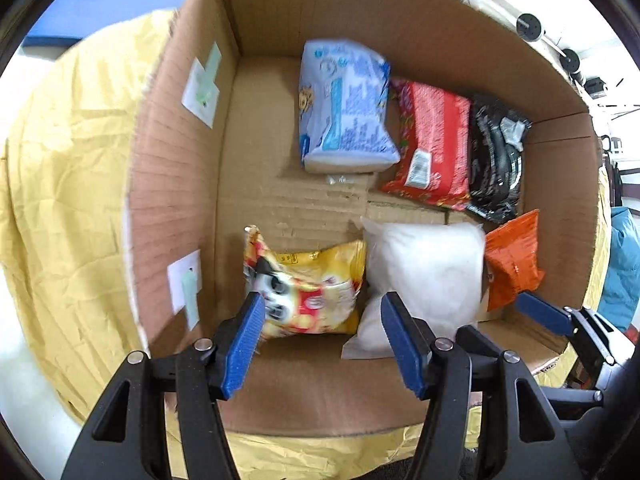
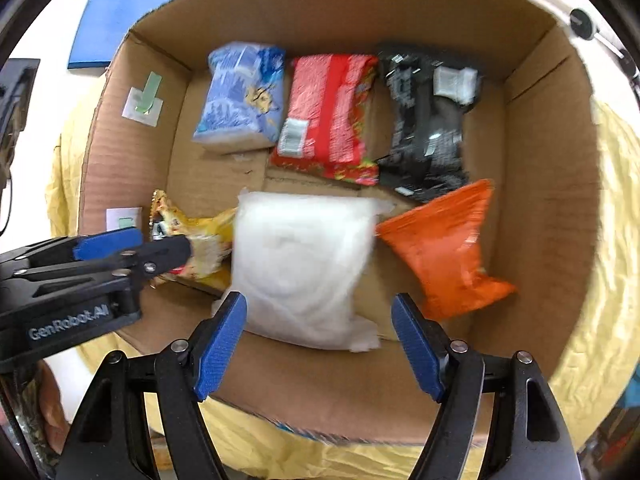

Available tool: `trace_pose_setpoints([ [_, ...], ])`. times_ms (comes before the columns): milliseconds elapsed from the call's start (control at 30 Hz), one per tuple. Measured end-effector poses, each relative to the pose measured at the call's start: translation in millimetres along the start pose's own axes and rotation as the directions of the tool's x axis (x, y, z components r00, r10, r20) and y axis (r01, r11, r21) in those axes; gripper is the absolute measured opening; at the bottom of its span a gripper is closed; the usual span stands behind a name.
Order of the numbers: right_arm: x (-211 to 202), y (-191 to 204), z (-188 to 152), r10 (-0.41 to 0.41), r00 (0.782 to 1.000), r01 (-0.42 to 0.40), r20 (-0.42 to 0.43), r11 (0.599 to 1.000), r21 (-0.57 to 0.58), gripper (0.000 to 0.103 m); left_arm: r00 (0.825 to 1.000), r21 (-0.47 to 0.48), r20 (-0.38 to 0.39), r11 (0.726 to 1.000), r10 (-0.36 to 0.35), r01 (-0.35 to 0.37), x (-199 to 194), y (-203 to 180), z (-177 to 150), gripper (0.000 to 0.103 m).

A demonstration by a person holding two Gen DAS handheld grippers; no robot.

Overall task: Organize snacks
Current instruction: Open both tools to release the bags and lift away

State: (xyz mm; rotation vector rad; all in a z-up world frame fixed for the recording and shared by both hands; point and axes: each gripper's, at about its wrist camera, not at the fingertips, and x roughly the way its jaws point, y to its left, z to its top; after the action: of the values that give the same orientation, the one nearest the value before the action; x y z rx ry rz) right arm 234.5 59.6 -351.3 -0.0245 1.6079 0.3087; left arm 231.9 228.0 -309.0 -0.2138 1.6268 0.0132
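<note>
An open cardboard box (image 1: 180,184) (image 2: 540,184) holds several snack packs. Along its far side lie a blue pack (image 1: 344,108) (image 2: 240,96), a red pack (image 1: 432,144) (image 2: 328,116) and a black pack (image 1: 496,160) (image 2: 428,120). Nearer lie a yellow pack (image 1: 308,284) (image 2: 200,248), a white bag (image 1: 424,272) (image 2: 304,264) and an orange pack (image 1: 512,256) (image 2: 444,248). My left gripper (image 1: 324,340) (image 2: 132,248) hangs open above the yellow pack, holding nothing. My right gripper (image 2: 320,340) (image 1: 544,312) is open above the white bag.
The box rests on a crumpled yellow cloth (image 1: 68,184) (image 2: 600,320). White labels with green tape (image 1: 202,88) (image 2: 144,100) stick to the box's left wall. A blue board (image 2: 128,4) lies beyond the box at the far left.
</note>
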Motion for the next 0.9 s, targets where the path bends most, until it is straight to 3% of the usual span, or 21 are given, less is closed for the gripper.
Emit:
trace_pose_setpoints([
  [233, -21.4, -16.5, -4.6, -0.072, 0.997, 0.07, 0.035, 0.997, 0.04, 0.077, 0.988, 0.024, 0.142, 0.997, 0.065, -0.069, -36.7, -11.7, -16.5, 0.058],
  [433, -41.2, -29.2, -15.1, -0.094, 0.994, 0.09, 0.059, 0.993, 0.071, 0.078, 0.982, 0.031, 0.182, 0.998, 0.055, -0.061, -45.0, -6.0, -19.7, 0.058],
  [467, -46.5, -28.6, -18.1, -0.097, 0.993, 0.092, 0.063, 0.993, 0.075, 0.08, 0.981, 0.034, 0.186, 0.997, 0.057, -0.064, -46.0, -2.2, -16.6, 0.061],
  [533, -51.3, -31.0, -21.2, -0.097, 0.992, 0.091, 0.078, 0.992, 0.084, 0.094, 0.977, 0.035, 0.203, 0.996, 0.068, -0.077, -47.7, -2.9, -17.6, 0.075],
  [667, -62.2, -37.2, -26.4, -0.111, 0.988, 0.1, 0.109, 0.99, 0.104, 0.101, 0.971, 0.042, 0.225, 0.995, 0.081, -0.093, -45.1, -4.3, -21.7, 0.096],
  [900, -75.1, -41.6, -32.6, -0.128, 0.981, 0.112, 0.144, 0.987, 0.118, 0.103, 0.964, 0.037, 0.253, 0.995, 0.079, -0.092, -49.1, -3.8, -31.4, 0.099],
])
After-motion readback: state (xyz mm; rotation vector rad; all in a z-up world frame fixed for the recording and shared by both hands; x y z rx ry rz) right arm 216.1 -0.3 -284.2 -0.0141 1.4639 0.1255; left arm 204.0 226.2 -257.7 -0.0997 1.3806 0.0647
